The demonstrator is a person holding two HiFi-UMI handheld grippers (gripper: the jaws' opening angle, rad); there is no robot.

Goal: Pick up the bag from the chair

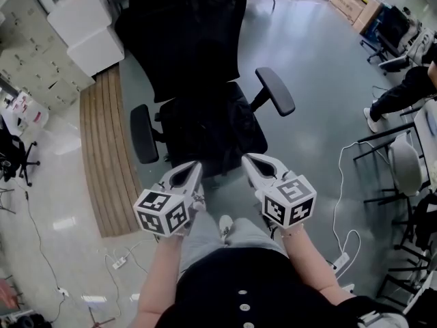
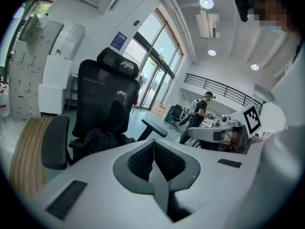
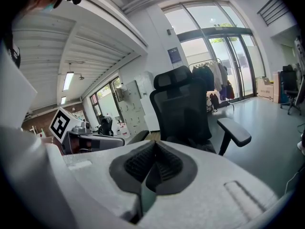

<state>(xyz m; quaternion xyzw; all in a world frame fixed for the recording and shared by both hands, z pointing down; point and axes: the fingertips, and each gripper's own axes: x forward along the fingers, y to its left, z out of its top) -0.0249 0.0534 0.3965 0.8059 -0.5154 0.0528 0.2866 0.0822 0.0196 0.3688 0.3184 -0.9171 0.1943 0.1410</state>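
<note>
A black office chair (image 1: 188, 39) stands in front of me, with a black bag (image 1: 208, 125) lying on its seat. The bag also shows dark behind the left jaws (image 2: 97, 140) and low behind the right jaws (image 3: 209, 148). My left gripper (image 1: 196, 164) hangs just short of the seat's front edge, shut with nothing in it. My right gripper (image 1: 247, 158) is beside it, also shut and empty. Both point at the chair, apart from the bag. In the gripper views the black ribbed pads (image 2: 143, 161) (image 3: 164, 165) meet.
The armrests (image 1: 144, 134) (image 1: 276, 91) flank the seat. A wooden strip (image 1: 102, 156) lies on the floor at left, white boxes (image 1: 89, 29) behind it. Cables and a power strip (image 1: 120, 261) lie on the floor. A person (image 2: 198, 116) walks far off; other chairs and desks (image 1: 403, 156) stand at right.
</note>
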